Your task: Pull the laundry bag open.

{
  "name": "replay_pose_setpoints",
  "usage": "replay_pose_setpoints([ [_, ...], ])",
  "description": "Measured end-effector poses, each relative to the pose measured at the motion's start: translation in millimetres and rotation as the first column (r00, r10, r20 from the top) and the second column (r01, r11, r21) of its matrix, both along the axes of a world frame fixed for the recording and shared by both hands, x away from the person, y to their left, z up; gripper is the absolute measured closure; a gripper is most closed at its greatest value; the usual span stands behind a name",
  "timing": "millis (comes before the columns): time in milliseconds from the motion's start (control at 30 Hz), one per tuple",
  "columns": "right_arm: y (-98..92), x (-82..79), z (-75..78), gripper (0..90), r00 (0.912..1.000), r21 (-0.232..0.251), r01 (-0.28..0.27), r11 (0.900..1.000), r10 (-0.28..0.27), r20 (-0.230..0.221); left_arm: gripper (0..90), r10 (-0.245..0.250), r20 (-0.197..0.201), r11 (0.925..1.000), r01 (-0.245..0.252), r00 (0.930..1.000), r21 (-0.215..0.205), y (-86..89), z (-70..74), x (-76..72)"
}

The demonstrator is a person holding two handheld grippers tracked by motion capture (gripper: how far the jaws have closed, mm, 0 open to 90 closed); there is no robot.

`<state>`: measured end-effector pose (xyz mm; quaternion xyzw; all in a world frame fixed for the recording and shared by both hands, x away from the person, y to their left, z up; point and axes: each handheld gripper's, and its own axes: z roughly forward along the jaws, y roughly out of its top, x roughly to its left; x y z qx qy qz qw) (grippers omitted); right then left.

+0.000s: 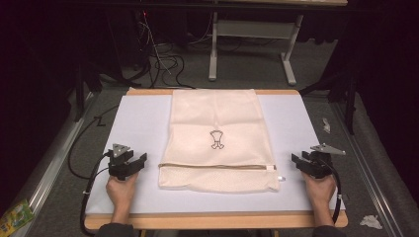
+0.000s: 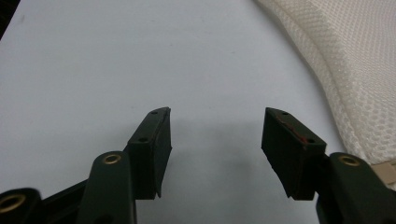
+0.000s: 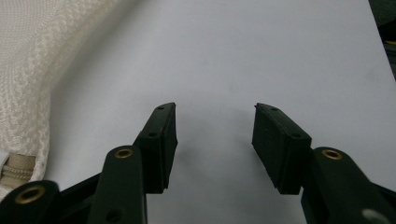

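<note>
Two grippers, left (image 1: 140, 161) and right (image 1: 298, 161), flank the bag (image 1: 217, 140), jaws apart and empty. Bag lies mid-mat (image 1: 74, 187). Best to pinch both near corners together, evenly.

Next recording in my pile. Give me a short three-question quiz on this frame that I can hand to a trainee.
1. True or false: the left gripper is clamped on the mesh laundry bag.
2. What lies on either side of the bag? A) one gripper each B) both grippers on one side C) scissors
3. What runs across the bag near its front edge?

Key
1. False: its jaws stand apart over the bare white mat, with nothing between them.
2. A: the right gripper sits on the other side, jaws also apart.
3. A zipper.
</note>
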<state>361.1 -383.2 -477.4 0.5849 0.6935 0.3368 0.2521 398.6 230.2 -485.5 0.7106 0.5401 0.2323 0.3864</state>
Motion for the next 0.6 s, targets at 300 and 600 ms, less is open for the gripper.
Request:
replay_pose_setpoints([
  [300, 9.1, 3.0, -1.7, 44.0, 0.9995, -0.082, -0.006, 0.997, 0.003, -0.033, 38.6, -0.004, -0.028, 0.9999, 0.004, 0.9996, 0.01, -1.1, -0.9, 2.5],
  [600, 9.0, 3.0, -1.8, 43.7, 0.9994, -0.081, -0.006, 0.997, 0.003, -0.033, 37.4, -0.003, -0.052, 0.9999, 0.004, 0.9986, 0.012, -0.8, -1.6, 4.7],
])
